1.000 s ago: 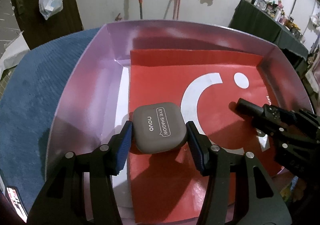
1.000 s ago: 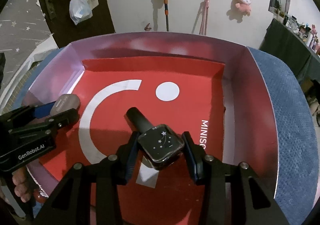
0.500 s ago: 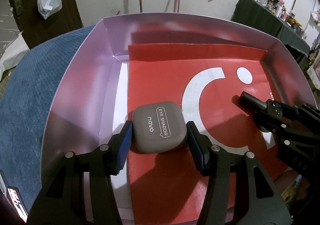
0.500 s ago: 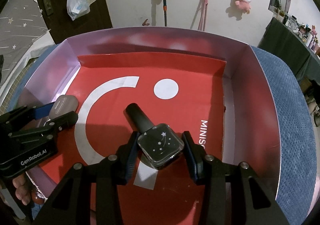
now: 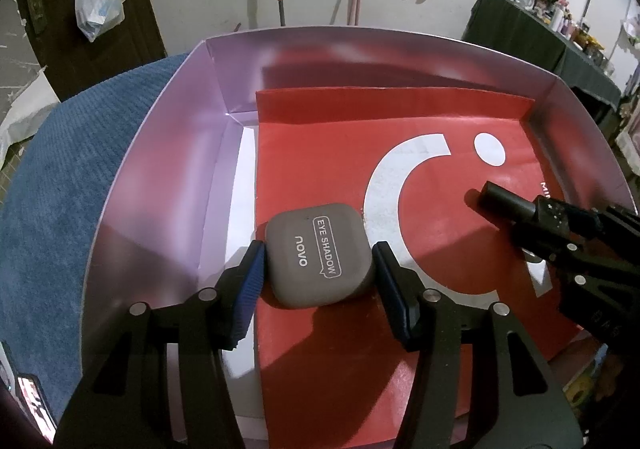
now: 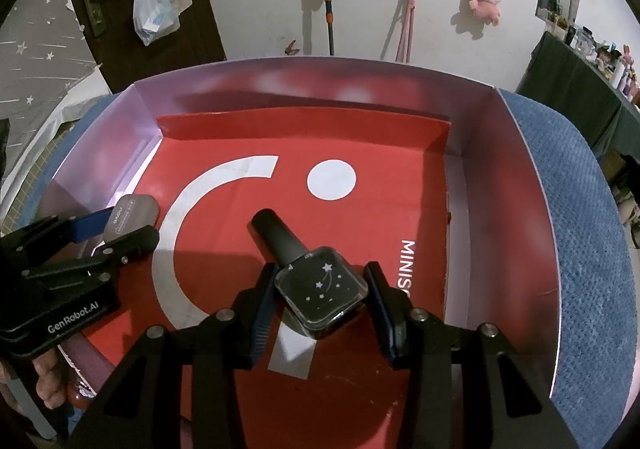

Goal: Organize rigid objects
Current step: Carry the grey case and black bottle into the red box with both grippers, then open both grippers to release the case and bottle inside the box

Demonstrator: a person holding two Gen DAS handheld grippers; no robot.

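A grey eye shadow case marked "novo" lies low over the left part of a red paper bag that lines a shallow lilac box. My left gripper is shut on the case, one blue pad against each side. In the right wrist view, my right gripper is shut on a square black nail polish bottle with white stars. Its black cap points away over the red bag. Each gripper shows in the other's view: the right gripper at the right edge, the left gripper at the left with the case.
The box wall stands all round the bag. The box rests on a blue textured cushion. A person's hand shows at lower left. Behind are a white wall with plush toys, a mop handle, and a dark door.
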